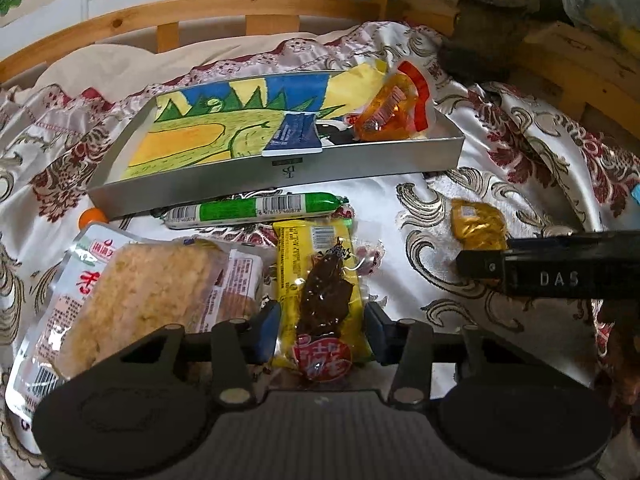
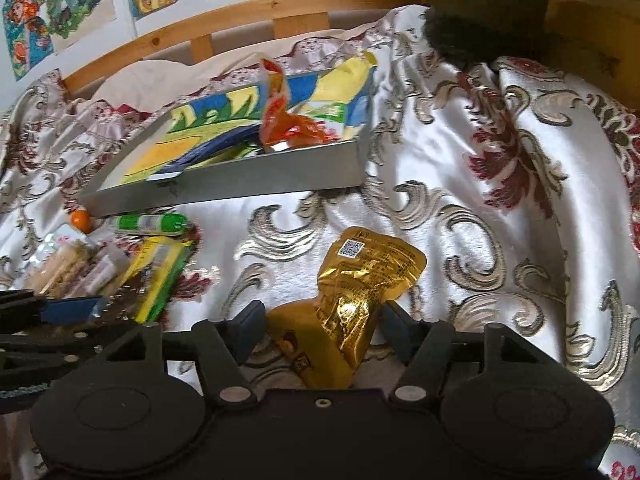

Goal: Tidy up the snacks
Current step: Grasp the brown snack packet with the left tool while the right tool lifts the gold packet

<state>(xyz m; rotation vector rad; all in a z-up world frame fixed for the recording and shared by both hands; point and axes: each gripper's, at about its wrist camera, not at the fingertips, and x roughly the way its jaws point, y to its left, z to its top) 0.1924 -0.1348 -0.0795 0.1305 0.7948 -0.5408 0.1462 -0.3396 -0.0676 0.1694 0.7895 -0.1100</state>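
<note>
A shallow grey box (image 1: 360,162) lined with a coloured drawing sits on the patterned bedspread; it holds an orange packet (image 1: 390,114) and a blue packet (image 1: 296,134). It also shows in the right wrist view (image 2: 280,178). My left gripper (image 1: 320,330) straddles a yellow packet of dark dried snack (image 1: 320,284), jaws close to its sides. My right gripper (image 2: 320,330) straddles a gold foil packet (image 2: 360,280), jaws apart with gaps either side. The gold packet also shows in the left wrist view (image 1: 476,224), beside the right gripper's finger (image 1: 492,266).
A green sausage stick (image 1: 256,208), a rice cake in a clear wrapper (image 1: 132,292) and a small orange ball (image 1: 90,216) lie in front of the box. A wooden bed rail (image 1: 200,12) runs behind. Drawings hang on the wall (image 2: 60,8).
</note>
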